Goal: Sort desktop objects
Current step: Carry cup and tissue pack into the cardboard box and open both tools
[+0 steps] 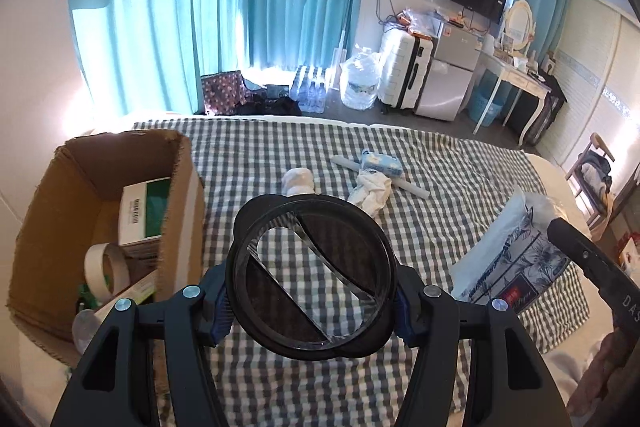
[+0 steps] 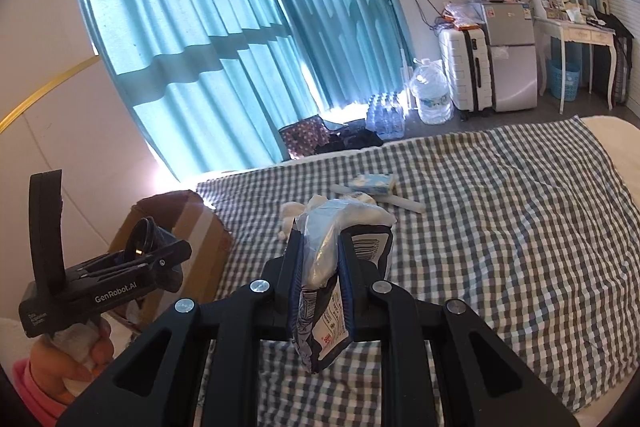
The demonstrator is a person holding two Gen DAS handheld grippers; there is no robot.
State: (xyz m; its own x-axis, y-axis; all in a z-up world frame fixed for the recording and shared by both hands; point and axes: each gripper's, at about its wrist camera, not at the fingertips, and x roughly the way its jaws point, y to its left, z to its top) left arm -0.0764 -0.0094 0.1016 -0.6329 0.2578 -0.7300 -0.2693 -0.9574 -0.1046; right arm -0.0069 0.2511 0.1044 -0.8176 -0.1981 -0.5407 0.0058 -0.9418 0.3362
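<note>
Left gripper (image 1: 312,301) clamps a round black-rimmed lens (image 1: 310,277) beside the cardboard box (image 1: 100,171); right gripper (image 2: 320,285) pinches a printed plastic packet (image 2: 336,267), nearly closed, above the checked cloth (image 2: 500,227).

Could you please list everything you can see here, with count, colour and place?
Round lidded case: one, black with a clear top, held in the left gripper.
Plastic packet: one, clear and dark blue print, pinched in the right gripper.
Cardboard box: one, brown, left on the bed, holding a tape roll and a green-white box.
Checked sheet: one, grey-white, over the bed.
Tissue pack: one, blue-white, mid-bed, on a white tube.
Crumpled cloths: two, white, mid-bed.
Left gripper: black, gripping.
Right gripper: black, gripping.
</note>
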